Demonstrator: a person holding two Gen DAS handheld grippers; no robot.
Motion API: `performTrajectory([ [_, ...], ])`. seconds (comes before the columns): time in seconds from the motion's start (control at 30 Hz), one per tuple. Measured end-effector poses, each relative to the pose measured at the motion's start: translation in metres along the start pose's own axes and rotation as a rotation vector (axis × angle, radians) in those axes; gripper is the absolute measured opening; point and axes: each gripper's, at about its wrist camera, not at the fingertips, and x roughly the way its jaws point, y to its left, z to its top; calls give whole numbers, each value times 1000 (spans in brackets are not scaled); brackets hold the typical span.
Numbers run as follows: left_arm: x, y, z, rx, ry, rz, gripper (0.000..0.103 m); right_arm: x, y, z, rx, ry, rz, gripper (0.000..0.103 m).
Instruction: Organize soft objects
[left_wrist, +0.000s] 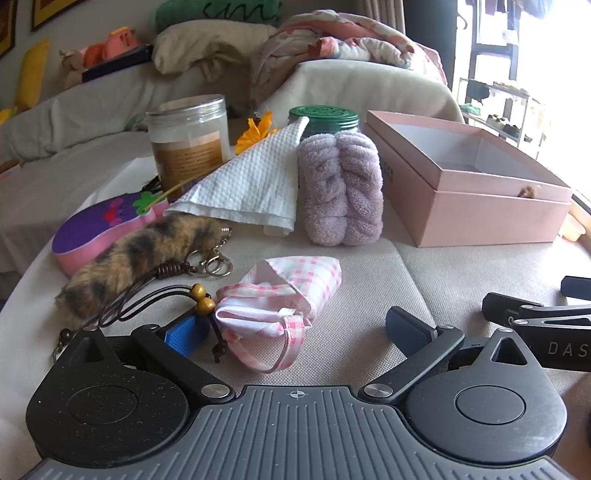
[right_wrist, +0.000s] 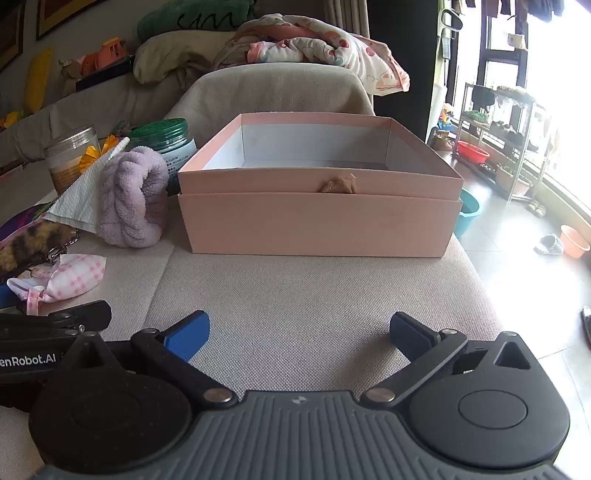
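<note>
A pink checked cloth pouch (left_wrist: 284, 302) lies on the beige cushion just ahead of my left gripper (left_wrist: 295, 332), which is open, its left pad touching the pouch's edge. A purple braided plush headband (left_wrist: 340, 188) stands behind it, beside a white waffle cloth (left_wrist: 251, 184) and a furry striped tail keychain (left_wrist: 140, 254). The open pink box (right_wrist: 317, 218) stands straight ahead of my right gripper (right_wrist: 299, 332), which is open and empty over bare cushion. The pouch (right_wrist: 62, 280) and headband (right_wrist: 129, 199) show at the left of the right wrist view.
A clear jar (left_wrist: 188, 144) and a green-lidded jar (left_wrist: 325, 118) stand behind the soft things. A purple and pink pad (left_wrist: 96, 229) lies at the left. The cushion's right edge drops to the floor (right_wrist: 517, 258). A sofa with blankets (right_wrist: 295, 48) is behind.
</note>
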Motion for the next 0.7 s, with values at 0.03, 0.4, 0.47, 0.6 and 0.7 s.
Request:
performTrajectory([
  [0.03, 0, -1, 0, 25, -4, 20, 103, 0, 0, 0, 0, 1, 0, 103],
  [0.4, 0, -2, 0, 18, -4, 15, 103, 0, 0, 0, 4, 1, 3, 103],
  [0.47, 0, -1, 0, 17, -4, 14, 103, 0, 0, 0, 4, 1, 4, 103],
  [0.6, 0, -1, 0, 18, -4, 14, 103, 0, 0, 0, 4, 1, 4, 103],
  [0.7, 0, -1, 0, 18, -4, 14, 103, 0, 0, 0, 4, 1, 3, 103],
])
